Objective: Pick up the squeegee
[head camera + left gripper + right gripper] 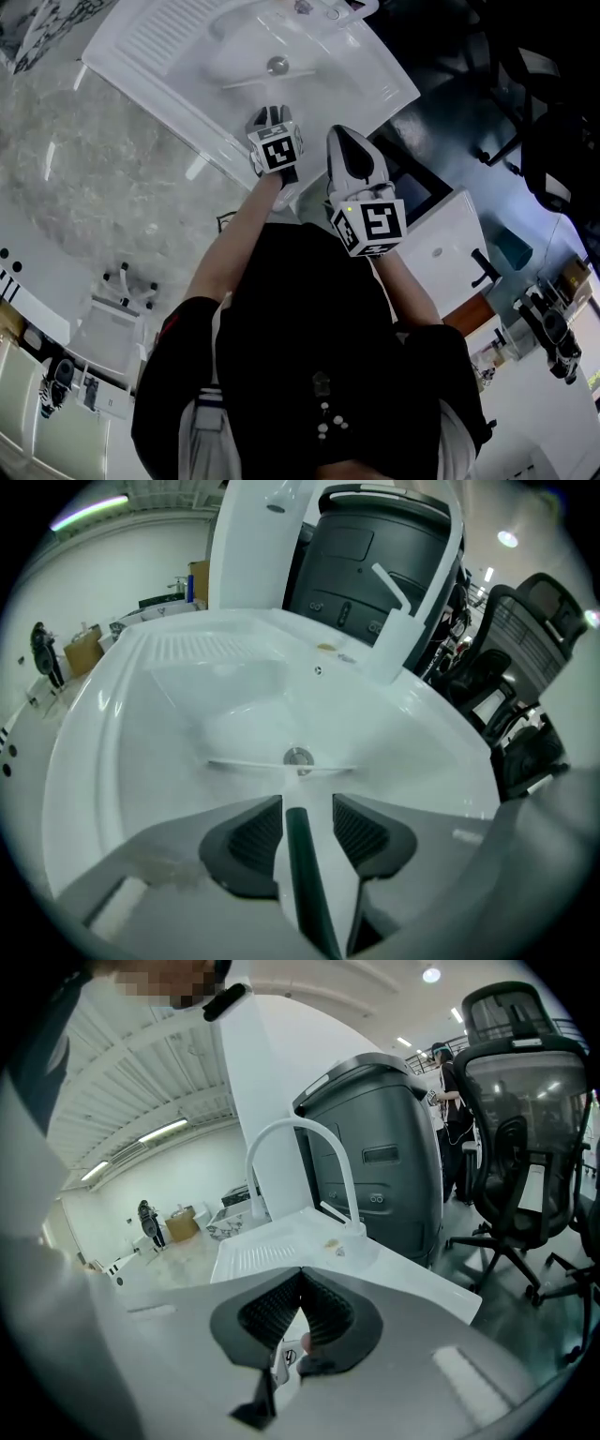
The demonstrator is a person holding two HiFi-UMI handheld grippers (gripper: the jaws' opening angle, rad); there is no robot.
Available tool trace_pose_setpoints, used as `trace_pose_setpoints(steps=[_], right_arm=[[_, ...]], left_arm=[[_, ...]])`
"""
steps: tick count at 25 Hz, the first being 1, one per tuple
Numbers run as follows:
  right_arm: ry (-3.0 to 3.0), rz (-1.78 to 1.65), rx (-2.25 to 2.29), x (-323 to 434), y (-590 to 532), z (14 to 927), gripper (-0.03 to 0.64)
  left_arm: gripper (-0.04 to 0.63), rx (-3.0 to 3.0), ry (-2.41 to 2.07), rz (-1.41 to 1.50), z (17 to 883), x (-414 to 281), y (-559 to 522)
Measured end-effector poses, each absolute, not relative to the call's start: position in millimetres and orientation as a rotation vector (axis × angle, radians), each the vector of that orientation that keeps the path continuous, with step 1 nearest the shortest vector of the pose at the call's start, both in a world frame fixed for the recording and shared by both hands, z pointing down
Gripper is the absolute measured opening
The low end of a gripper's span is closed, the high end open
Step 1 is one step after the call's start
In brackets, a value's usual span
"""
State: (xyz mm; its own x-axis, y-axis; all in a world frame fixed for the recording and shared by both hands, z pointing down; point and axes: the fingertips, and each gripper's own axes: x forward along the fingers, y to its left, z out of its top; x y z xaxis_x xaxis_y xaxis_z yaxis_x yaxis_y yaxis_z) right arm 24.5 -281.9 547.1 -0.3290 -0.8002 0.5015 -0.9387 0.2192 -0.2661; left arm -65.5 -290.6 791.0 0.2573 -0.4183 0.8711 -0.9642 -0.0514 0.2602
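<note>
The squeegee [251,82] lies in the white sink [141,56], its thin pale blade [253,762] across the basin beside the drain [298,757]. Its dark green handle [302,874] runs back toward me. My left gripper [270,118] points steeply down into the basin. In the left gripper view the left gripper [307,805] stands open, one ribbed pad on each side of the handle and neither pressing on it. My right gripper [348,137] hovers at the sink's near corner. The right gripper [302,1275] has its pad tips touching and nothing held.
A curved white faucet [292,1133] rises at the sink's back edge, with a tall grey bin [384,1166] behind it. Black office chairs [525,1101] stand to the right. A white cabinet [450,244] stands to my right on the pale marbled floor [84,178].
</note>
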Motion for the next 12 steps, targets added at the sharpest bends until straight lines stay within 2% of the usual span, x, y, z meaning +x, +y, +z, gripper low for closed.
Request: trace_pose_setpoints(steps=[10, 12], right_arm=[[-2.188, 0.820, 1.677, 28.1, -283.4, 558.2, 0.003], [-2.185, 0.821, 1.683, 29.0, -283.6, 558.5, 0.003]], left_arm=[[0.172, 1.463, -1.311, 0.852, 830.8, -63.9, -283.6], [0.137, 1.450, -1.328, 0.878, 832.3, -67.1, -282.6]])
